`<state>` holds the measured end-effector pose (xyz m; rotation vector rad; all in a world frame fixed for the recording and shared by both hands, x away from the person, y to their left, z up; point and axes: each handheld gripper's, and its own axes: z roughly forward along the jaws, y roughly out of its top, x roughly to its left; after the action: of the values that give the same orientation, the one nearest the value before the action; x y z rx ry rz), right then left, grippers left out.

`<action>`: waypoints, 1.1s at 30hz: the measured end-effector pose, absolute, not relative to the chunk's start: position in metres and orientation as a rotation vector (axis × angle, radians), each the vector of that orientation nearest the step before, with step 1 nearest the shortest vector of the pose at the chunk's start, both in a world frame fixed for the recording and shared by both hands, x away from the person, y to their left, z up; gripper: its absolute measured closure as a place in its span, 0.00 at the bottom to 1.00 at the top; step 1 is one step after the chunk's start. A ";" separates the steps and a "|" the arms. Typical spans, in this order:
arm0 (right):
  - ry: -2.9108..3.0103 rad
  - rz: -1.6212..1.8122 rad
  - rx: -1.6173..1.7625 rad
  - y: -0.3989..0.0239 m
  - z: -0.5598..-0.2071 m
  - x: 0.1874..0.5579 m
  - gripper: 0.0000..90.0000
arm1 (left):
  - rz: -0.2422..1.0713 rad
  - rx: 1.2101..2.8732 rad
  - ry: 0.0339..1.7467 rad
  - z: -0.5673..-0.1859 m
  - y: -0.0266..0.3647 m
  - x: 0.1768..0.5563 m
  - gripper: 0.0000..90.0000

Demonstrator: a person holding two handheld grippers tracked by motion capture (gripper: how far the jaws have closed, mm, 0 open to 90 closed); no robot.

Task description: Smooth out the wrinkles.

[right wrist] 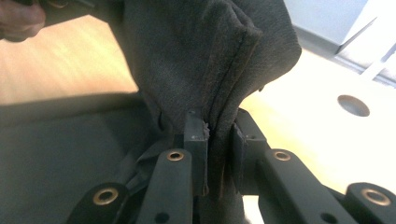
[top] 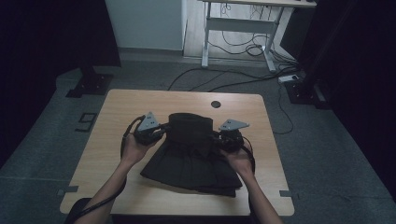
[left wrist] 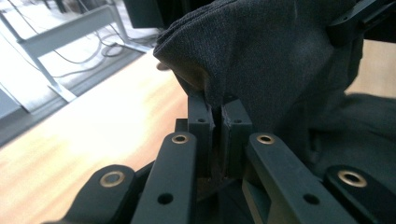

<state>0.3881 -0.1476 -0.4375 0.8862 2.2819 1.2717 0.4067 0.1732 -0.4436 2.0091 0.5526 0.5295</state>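
a: state the position of the garment.
b: the dark garment (top: 190,158) lies on the wooden surface (top: 116,116), near its middle. its far edge, a folded band, is raised off the surface; the rest spreads flat toward the person.
a: state of the left gripper.
b: the left gripper (top: 156,133) is at the left end of the garment's raised band. in the left gripper view its jaws are pressed together, pinching a fold of the fabric (left wrist: 261,60).
a: state of the right gripper.
b: the right gripper (top: 219,137) is at the right end of the same band. in the right gripper view its jaws pinch a seamed edge of the cloth (right wrist: 219,70), which rises straight up from them.
a: other reference points.
b: a round hole (top: 215,104) sits in the surface just beyond the garment's far edge. cables (top: 233,77) lie on the floor, well beyond the garment.
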 end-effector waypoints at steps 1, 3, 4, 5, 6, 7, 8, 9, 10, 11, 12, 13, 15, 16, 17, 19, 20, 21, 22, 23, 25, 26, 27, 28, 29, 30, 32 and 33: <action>2.294 1.278 0.889 -0.148 -0.440 0.385 0.87 | 0.512 2.013 0.555 -0.445 0.174 0.404 0.94; 2.321 1.282 0.904 -0.147 -0.445 0.379 0.87 | 0.483 2.033 0.550 -0.450 0.176 0.398 0.94; 2.333 1.283 0.905 -0.148 -0.447 0.376 0.87 | 0.467 2.044 0.547 -0.452 0.176 0.394 0.94; 2.343 1.280 0.911 -0.148 -0.451 0.373 0.87 | 0.438 2.067 0.537 -0.458 0.177 0.388 0.94; 2.343 1.280 0.911 -0.148 -0.451 0.373 0.87 | 0.438 2.067 0.537 -0.458 0.177 0.388 0.94; 2.365 1.268 0.921 -0.148 -0.457 0.368 0.87 | 0.429 2.076 0.534 -0.460 0.177 0.385 0.94; 2.375 1.265 0.927 -0.149 -0.460 0.366 0.87 | 0.410 2.095 0.525 -0.466 0.176 0.380 0.94; 2.393 1.259 0.935 -0.150 -0.466 0.362 0.87 | 0.400 2.103 0.521 -0.469 0.176 0.377 0.94; 2.402 1.256 0.937 -0.151 -0.469 0.361 0.87 | 0.387 2.111 0.519 -0.472 0.175 0.374 0.94; 2.410 1.256 0.945 -0.152 -0.473 0.358 0.87 | 0.376 2.121 0.516 -0.476 0.175 0.371 0.94; 2.417 1.259 0.956 -0.152 -0.477 0.356 0.87 | 0.366 2.129 0.515 -0.479 0.174 0.368 0.94; 2.427 1.257 0.957 -0.153 -0.481 0.353 0.87 | 0.353 2.135 0.515 -0.483 0.174 0.365 0.94; 2.440 1.255 0.958 -0.155 -0.486 0.348 0.87 | 0.322 2.144 0.514 -0.490 0.174 0.359 0.94; 2.449 1.248 0.955 -0.155 -0.490 0.344 0.87 | 0.309 2.151 0.516 -0.495 0.173 0.357 0.94; 2.460 1.246 0.958 -0.156 -0.494 0.341 0.87 | 0.294 2.159 0.519 -0.500 0.173 0.354 0.94; 2.484 1.235 0.960 -0.156 -0.502 0.337 0.87 | 0.263 2.171 0.526 -0.510 0.173 0.350 0.93; 2.497 1.232 0.961 -0.157 -0.507 0.335 0.86 | 0.249 2.167 0.535 -0.513 0.173 0.349 0.92; 2.499 1.239 0.969 -0.157 -0.510 0.334 0.86 | 0.221 2.157 0.548 -0.516 0.174 0.349 0.90; 2.496 1.266 0.979 -0.160 -0.513 0.333 0.84 | 0.210 2.154 0.553 -0.516 0.176 0.350 0.86; 2.494 1.286 0.987 -0.162 -0.515 0.333 0.83 | 0.193 2.154 0.563 -0.514 0.178 0.351 0.82; 2.499 1.327 1.004 -0.168 -0.516 0.332 0.71 | 0.177 2.151 0.569 -0.510 0.185 0.351 0.67; 2.505 1.332 0.998 -0.170 -0.516 0.332 0.63 | 0.175 2.151 0.566 -0.508 0.188 0.350 0.62; 2.509 1.335 0.984 -0.173 -0.515 0.331 0.57 | 0.171 2.159 0.566 -0.507 0.192 0.349 0.55; 2.516 1.335 0.963 -0.176 -0.514 0.329 0.53 | 0.179 2.167 0.569 -0.507 0.197 0.348 0.51; 2.521 1.321 0.943 -0.178 -0.514 0.327 0.49 | 0.192 2.177 0.571 -0.508 0.202 0.347 0.49; 2.526 1.294 0.929 -0.182 -0.513 0.324 0.45 | 0.191 2.184 0.577 -0.508 0.205 0.347 0.45; 2.537 1.244 0.931 -0.189 -0.512 0.320 0.42 | 0.203 2.207 0.582 -0.509 0.212 0.346 0.42; 2.541 1.205 0.947 -0.194 -0.513 0.318 0.42 | 0.213 2.223 0.585 -0.509 0.215 0.346 0.41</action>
<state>0.3184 -0.1943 -0.5127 0.9467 2.5406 1.2051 0.3463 0.2153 -0.5095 2.2231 0.5852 0.2134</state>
